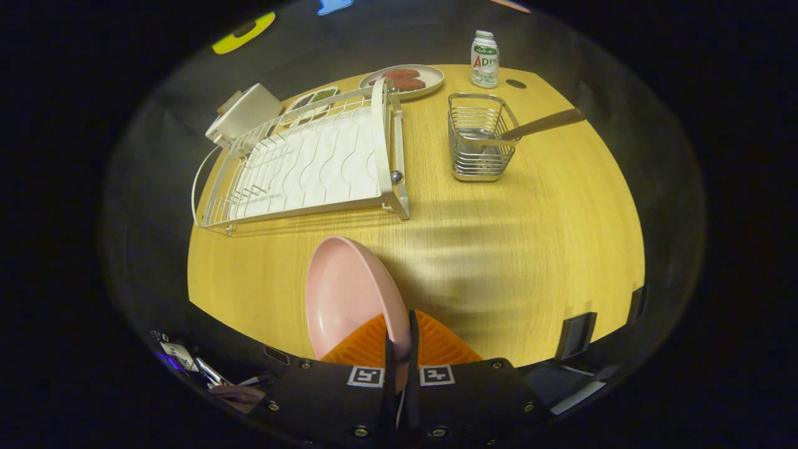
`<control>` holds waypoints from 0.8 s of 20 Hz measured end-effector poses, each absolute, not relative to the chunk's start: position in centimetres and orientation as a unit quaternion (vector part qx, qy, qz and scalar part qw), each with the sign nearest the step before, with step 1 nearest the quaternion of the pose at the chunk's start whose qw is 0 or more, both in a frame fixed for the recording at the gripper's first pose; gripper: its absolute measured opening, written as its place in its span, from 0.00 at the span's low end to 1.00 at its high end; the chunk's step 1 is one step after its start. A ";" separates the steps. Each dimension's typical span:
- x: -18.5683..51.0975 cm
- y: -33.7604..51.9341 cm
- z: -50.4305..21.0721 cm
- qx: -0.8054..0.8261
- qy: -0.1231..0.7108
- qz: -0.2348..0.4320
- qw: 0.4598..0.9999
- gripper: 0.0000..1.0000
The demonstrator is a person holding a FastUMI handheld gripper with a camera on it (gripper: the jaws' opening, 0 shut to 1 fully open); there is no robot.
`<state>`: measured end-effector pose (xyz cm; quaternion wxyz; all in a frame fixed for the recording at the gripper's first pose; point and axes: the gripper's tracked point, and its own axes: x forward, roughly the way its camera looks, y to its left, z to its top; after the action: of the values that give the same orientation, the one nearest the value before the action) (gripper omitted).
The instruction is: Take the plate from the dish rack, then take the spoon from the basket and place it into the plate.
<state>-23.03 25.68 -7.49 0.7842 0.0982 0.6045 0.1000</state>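
My jaws (399, 349) grip the pink plate (346, 293) by its rim, clear of the dish rack (312, 162); spoon (539, 125) waits in the basket (477, 137).

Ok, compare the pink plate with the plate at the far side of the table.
The pink plate stands on edge, clamped between the fingers of the gripper; the far plate lies flat on the table, beyond the dish rack. The pink plate is bare; the far plate carries reddish-brown patties. The pink plate is pink, the far one pale cream. Both are round and shallow.
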 end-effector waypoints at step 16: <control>-23.2 20.6 -10.3 0.153 0.559 0.115 0.807 0.15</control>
<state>-23.17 20.58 -10.28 0.8066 0.1529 0.5593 0.1151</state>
